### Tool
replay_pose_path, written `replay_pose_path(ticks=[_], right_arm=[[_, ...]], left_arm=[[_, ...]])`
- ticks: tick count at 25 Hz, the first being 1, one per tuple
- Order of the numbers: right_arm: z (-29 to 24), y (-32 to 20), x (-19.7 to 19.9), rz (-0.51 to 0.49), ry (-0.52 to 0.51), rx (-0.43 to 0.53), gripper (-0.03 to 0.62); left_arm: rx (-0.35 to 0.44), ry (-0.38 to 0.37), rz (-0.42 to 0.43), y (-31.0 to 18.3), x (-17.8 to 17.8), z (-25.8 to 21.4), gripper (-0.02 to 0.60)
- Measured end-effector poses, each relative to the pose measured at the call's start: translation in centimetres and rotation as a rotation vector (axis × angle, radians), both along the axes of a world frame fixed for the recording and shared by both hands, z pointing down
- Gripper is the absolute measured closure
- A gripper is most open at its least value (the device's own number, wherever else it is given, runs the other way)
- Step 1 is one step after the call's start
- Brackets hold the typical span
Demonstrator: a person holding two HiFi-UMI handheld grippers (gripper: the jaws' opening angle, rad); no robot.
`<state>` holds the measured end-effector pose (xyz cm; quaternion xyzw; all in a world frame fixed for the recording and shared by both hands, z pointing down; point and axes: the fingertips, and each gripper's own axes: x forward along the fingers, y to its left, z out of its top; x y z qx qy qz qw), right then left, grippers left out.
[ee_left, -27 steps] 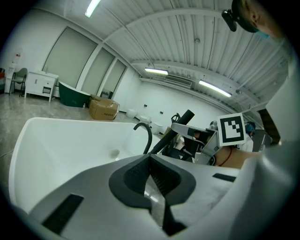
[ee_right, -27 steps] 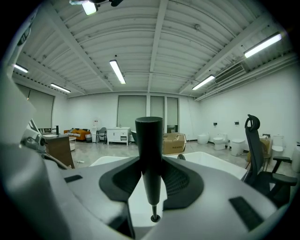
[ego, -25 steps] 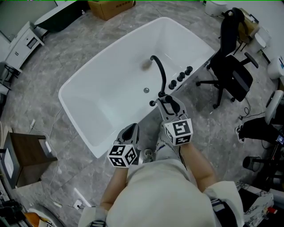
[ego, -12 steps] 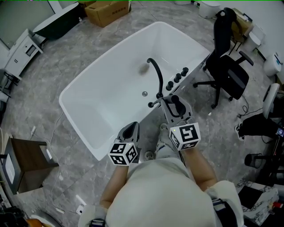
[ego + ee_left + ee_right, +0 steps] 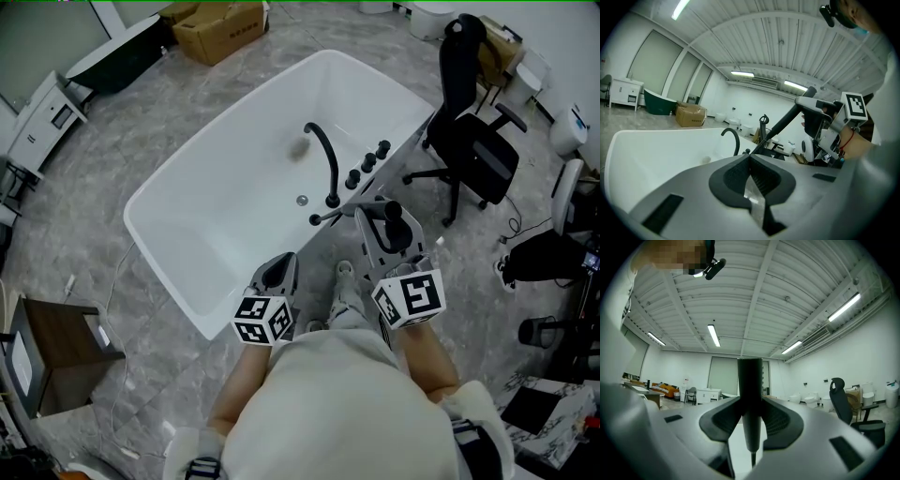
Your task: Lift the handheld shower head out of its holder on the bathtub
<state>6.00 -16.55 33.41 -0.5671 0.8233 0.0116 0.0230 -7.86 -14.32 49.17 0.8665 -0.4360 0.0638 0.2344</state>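
Over at 1 o'clock from the person in the head view, the right gripper (image 5: pixel 380 217) is pinching the black shower head (image 5: pixel 750 380) by its handle, jaws partway apart around it. The wand slants down toward the faucet (image 5: pixel 335 173) on the bathtub (image 5: pixel 216 202) rim. The left gripper (image 5: pixel 750 157) sits at 11 o'clock, jaws pressed together and empty. Each cube (image 5: pixel 408 298) shows black-and-white square markers.

The slim black cylindrical handheld shower head (image 5: pixel 783 120) is clamped between the jaws of the right gripper (image 5: pixel 750 401), gripped near its upper end. It slants down from the gripper towards the rim of the white, smooth-walled freestanding bathtub (image 5: pixel 216 178), with its lower end close to the black fittings there. A thin line hangs from that end. Whether it is clear of its holder cannot be told.
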Motion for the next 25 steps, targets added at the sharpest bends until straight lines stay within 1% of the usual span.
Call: replay_pose_path(ticks=[6,12,25], right_arm=[[-2.0,2.1,0.9,0.006,-0.022,0.051,0.453],[-3.0,3.3,1.3,0.024,-0.033,0.073,0.453],[-2.9,3.5,2.1,0.04,-0.059,0.071,0.453]], left_arm=[[0.018,-0.008,0.008,0.6,0.1,-0.4,0.561],[0.03,-0.009,0.001,0.9,-0.4,-0.9,0.561],[0.027,-0.005,-0.004,1.3,-0.2,-0.7,0.561]])
